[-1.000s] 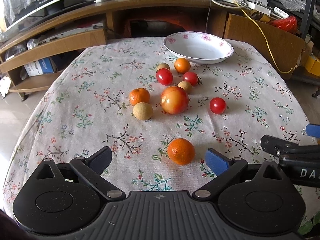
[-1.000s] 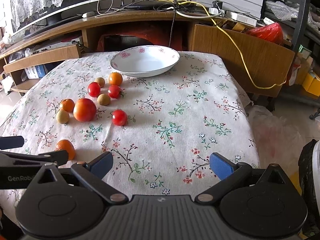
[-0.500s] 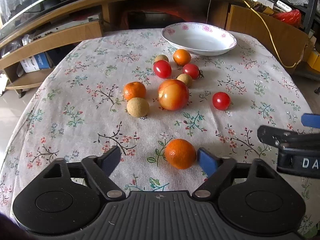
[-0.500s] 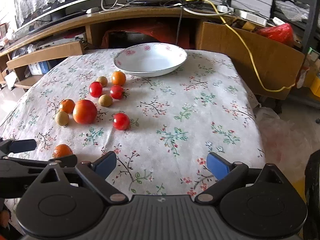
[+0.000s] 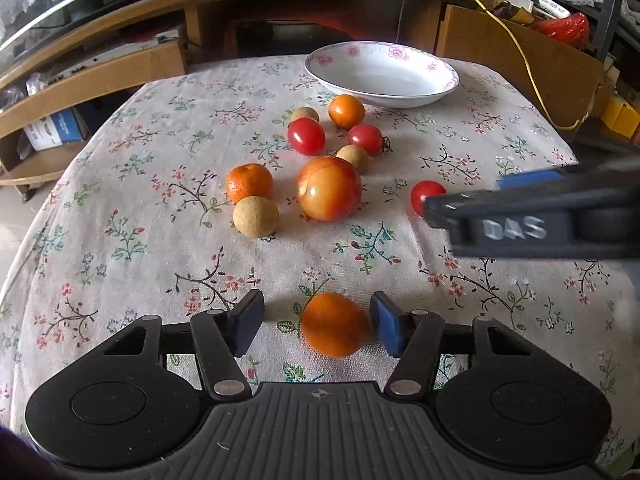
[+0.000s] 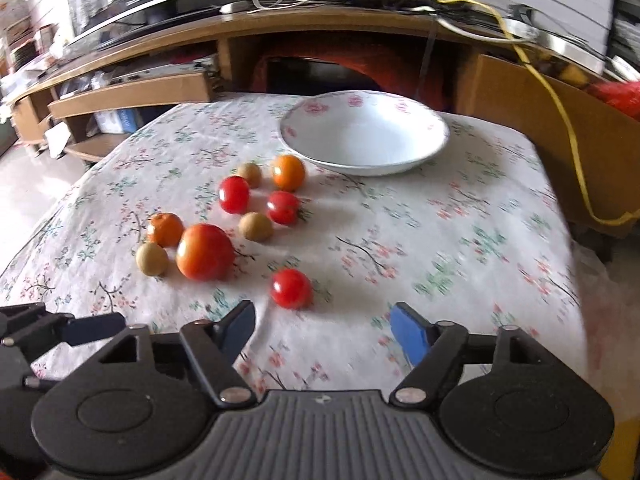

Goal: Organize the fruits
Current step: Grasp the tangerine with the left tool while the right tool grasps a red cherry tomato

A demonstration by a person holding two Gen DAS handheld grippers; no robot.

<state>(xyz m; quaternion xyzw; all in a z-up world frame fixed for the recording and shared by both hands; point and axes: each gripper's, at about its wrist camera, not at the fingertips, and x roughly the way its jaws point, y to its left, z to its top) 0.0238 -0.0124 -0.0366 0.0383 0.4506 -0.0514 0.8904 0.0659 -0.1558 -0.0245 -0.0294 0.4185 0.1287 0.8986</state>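
Observation:
A small orange [image 5: 334,323] lies on the floral tablecloth between the fingers of my open left gripper [image 5: 318,326]; it sits close to the right pad, with a gap to the left pad. My right gripper [image 6: 322,330] is open and empty, just behind a cherry tomato [image 6: 291,288]. Its body shows at the right of the left wrist view [image 5: 532,220]. Further back lie a large tomato [image 5: 329,188], more small oranges, cherry tomatoes and several tan longans. An empty white bowl [image 5: 382,74] stands at the far side.
A wooden TV stand [image 5: 120,64] with cables runs behind the table. A brown cabinet [image 6: 560,120] with a yellow cable stands at the back right. The table [image 6: 500,240] edge drops off at left and right.
My left gripper has moved forward so the near orange now lies between its fingers, and the jaws have narrowed. My right gripper has moved forward and left toward the lone cherry tomato.

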